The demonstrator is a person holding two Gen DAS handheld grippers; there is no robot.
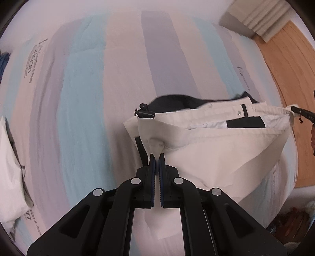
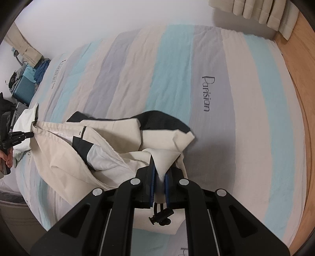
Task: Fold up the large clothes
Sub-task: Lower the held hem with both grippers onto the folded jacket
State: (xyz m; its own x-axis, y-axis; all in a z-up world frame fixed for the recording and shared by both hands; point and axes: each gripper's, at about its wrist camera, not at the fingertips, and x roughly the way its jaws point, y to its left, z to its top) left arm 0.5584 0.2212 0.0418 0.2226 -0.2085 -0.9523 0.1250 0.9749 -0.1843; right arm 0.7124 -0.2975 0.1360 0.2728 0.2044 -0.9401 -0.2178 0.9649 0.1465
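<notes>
A cream and black jacket [image 1: 216,141] hangs stretched between my two grippers above a striped bed [image 1: 88,88]. My left gripper [image 1: 157,155] is shut on a pinch of its cream hem. My right gripper [image 2: 159,157] is shut on the other corner of the jacket [image 2: 110,137], with a black cord toggle [image 2: 161,214] dangling below the jaws. The right gripper's tip shows at the right edge of the left wrist view [image 1: 303,113]. The left gripper shows at the left edge of the right wrist view [image 2: 19,135].
The bed cover [image 2: 196,69] has pale blue, grey and cream stripes with printed words. A wooden floor [image 2: 303,98] runs along the right. Curtains [image 2: 261,11] hang at the far right. A pile of bags and clothes [image 2: 25,82] sits far left. White cloth [image 1: 9,167] lies at the bed's left.
</notes>
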